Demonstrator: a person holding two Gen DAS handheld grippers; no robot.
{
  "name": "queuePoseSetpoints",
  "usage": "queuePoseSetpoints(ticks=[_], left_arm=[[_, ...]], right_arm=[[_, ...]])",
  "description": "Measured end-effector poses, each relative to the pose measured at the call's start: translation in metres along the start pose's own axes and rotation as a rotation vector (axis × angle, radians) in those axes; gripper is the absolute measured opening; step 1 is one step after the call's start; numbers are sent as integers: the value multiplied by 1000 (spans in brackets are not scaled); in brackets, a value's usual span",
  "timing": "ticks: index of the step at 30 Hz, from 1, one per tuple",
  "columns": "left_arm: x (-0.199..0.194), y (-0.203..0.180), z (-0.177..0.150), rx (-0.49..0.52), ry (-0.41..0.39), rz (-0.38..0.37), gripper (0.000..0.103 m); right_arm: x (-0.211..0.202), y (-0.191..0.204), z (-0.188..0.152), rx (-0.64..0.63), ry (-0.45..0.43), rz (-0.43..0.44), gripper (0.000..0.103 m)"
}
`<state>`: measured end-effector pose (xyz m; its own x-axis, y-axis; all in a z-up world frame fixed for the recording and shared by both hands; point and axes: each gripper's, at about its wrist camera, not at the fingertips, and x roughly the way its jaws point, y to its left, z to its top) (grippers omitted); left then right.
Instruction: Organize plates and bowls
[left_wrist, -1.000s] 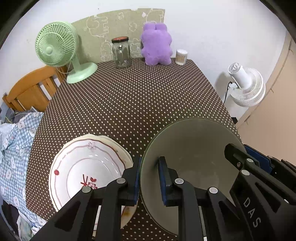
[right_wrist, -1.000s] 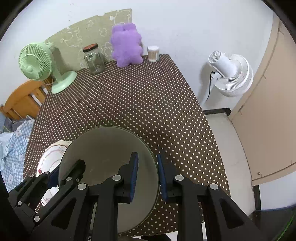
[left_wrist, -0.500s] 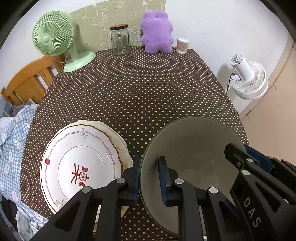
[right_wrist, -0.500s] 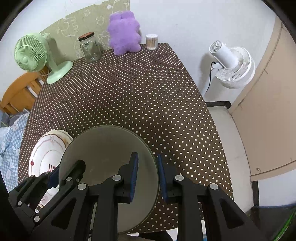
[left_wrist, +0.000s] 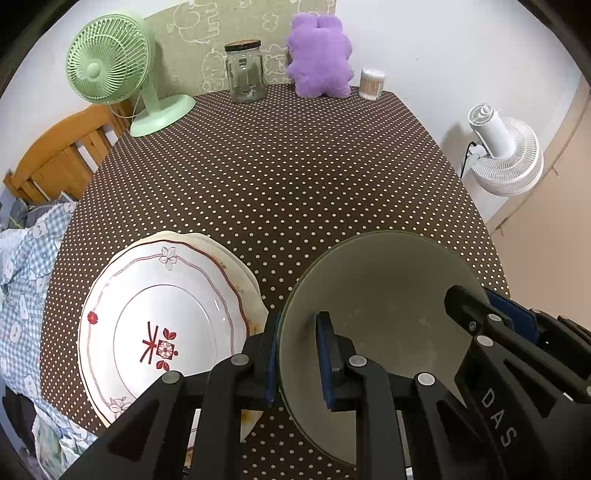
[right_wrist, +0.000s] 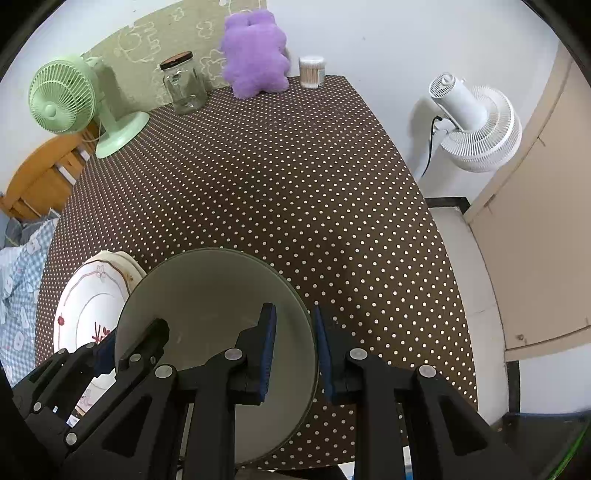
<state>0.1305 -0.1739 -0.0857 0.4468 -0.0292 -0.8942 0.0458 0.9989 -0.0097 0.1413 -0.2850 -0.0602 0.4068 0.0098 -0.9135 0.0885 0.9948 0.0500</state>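
The brown dotted surface (left_wrist: 280, 177) is being taken up at its near edge by a grey-green bowl (left_wrist: 384, 295), the landmark here. The bowl is being gripped on opposite rims: the left gripper (left_wrist: 297, 354) is being kept clamped on its left rim, and the right gripper (right_wrist: 293, 350) on its right rim, jaws closed on the wall. Just left of the bowl, stacked white plates (left_wrist: 162, 325) are being shown lying flat. Far behind the bowl, a green fan (left_wrist: 110, 70), purple plush (left_wrist: 319, 55) and glass jar (left_wrist: 243, 74) are being seen standing.
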Motion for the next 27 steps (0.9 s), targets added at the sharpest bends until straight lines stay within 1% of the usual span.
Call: queuePoseSetpoints(ticks=[1,3,7,9,10,11,12,13,14,17,21,23,27], left_arm=[[0,1,0,-2,2,-3,19],[-3,2,-1,6,0,-23,26],[-10,3,1,43,-16,-44,34],[-11,7,2,47,-19,-57,39],[-12,10,3,43,-20,-70,41],[-12,13,4,39,-21,-84,49],[-12,16,5,37,-20,-95,59],[-12,18,6,37,-19,-102,62],[-13,22,7,40,-22,-120,65],[-15,26,8,61,-25,-139,75],[-12,31,7,89,-15,-186,80],[-13,31,5,103,-16,-196,80],[-10,26,0,114,-8,-226,81]], right_arm=[[0,0,-1,-1,1,11,28],[-2,1,-1,-6,-3,14,28],[-6,1,-1,-6,-9,13,29],[-8,2,-1,-4,-16,15,33],[-10,3,-1,-6,-25,18,38],[-12,5,-1,-6,-33,20,49],[-14,6,-1,-2,-42,20,57],[-17,8,-2,4,-51,19,68],[-19,9,-2,9,-60,22,72],[-21,13,-3,23,-58,38,76],[-17,15,-6,64,-43,34,78],[-14,14,-9,81,-34,35,80],[-7,11,-13,105,-12,37,80]])
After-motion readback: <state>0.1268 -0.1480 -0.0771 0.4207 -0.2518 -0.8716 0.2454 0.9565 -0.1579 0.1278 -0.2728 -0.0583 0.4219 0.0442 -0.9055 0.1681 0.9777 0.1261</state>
